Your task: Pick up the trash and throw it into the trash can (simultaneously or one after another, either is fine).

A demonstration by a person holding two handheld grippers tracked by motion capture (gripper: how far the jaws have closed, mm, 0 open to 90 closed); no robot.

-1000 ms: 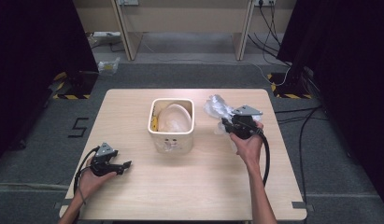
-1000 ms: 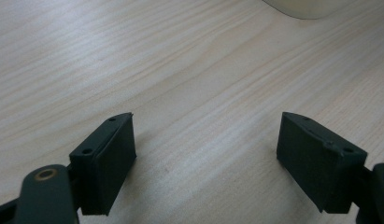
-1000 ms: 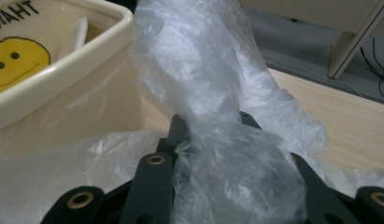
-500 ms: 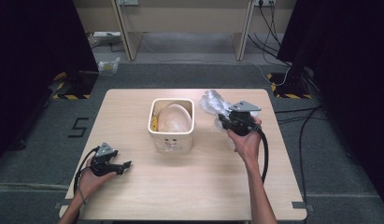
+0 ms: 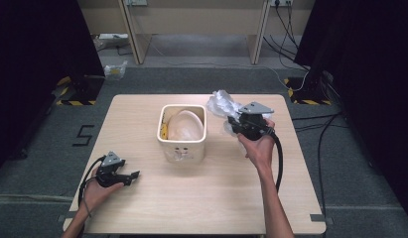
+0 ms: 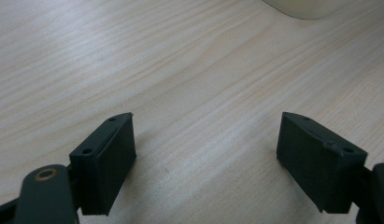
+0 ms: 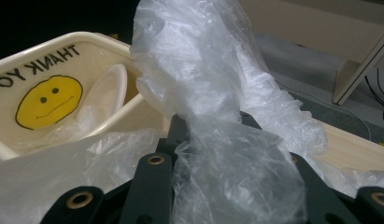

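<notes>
**Inspector:** State the condition of the crumpled clear plastic bag (image 7: 213, 93).

**Assistant:** It is thin, glossy film, heavily creased and bunched into a twisted neck where the right gripper (image 5: 239, 122) pinches it between pressed-together jaws. Above the jaws the film billows into a loose, translucent lump; more of it spills down over the gripper's black links.

**Inspector:** Its location?

**Assistant:** In the high view the bag (image 5: 222, 105) sits at the far right part of the light wooden table (image 5: 201, 198), just beside the cream square plastic bin (image 5: 182, 148), off that bin's right rim. The bin's inner wall carries a yellow smiley face (image 7: 48, 101) and black lettering; a pale rounded shell-like object (image 5: 184, 126) lies inside it.

**Inspector:** The other tool?

**Assistant:** The left gripper (image 5: 133, 175) rests low at the table's near left corner, well apart from the bin, jaws spread wide over bare wood.
</notes>
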